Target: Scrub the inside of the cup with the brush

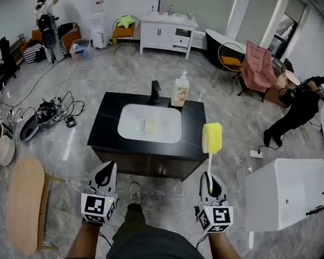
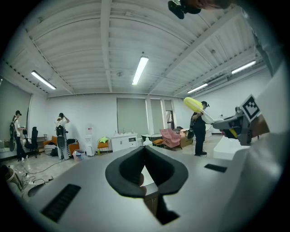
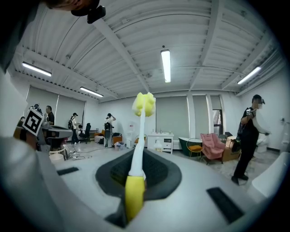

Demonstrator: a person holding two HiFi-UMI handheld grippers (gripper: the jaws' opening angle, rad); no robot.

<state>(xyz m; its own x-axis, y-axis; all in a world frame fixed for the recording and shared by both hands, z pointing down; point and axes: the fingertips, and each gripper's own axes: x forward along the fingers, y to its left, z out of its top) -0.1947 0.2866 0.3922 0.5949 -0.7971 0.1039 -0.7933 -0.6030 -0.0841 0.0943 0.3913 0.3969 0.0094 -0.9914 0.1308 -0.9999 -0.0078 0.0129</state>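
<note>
A brush with a white stem and a yellow sponge head (image 1: pixel 212 137) stands upright in my right gripper (image 1: pixel 210 179), which is shut on its yellow handle (image 3: pixel 134 195). The head (image 3: pixel 144 103) points up and away. My left gripper (image 1: pixel 106 169) is shut with nothing in it, its black pads (image 2: pixel 136 170) meeting. Both grippers hang in front of a black counter (image 1: pixel 106 131) with a white sink basin (image 1: pixel 168 132). A small pale object (image 1: pixel 150 125) lies in the basin; I cannot tell whether it is the cup.
A soap bottle (image 1: pixel 180 90) and a black faucet (image 1: pixel 155 90) stand behind the basin. An oval wooden stool (image 1: pixel 24 203) is at the left and a white box (image 1: pixel 286 191) at the right. Cables (image 1: pixel 53 110) lie on the floor. People stand at the back.
</note>
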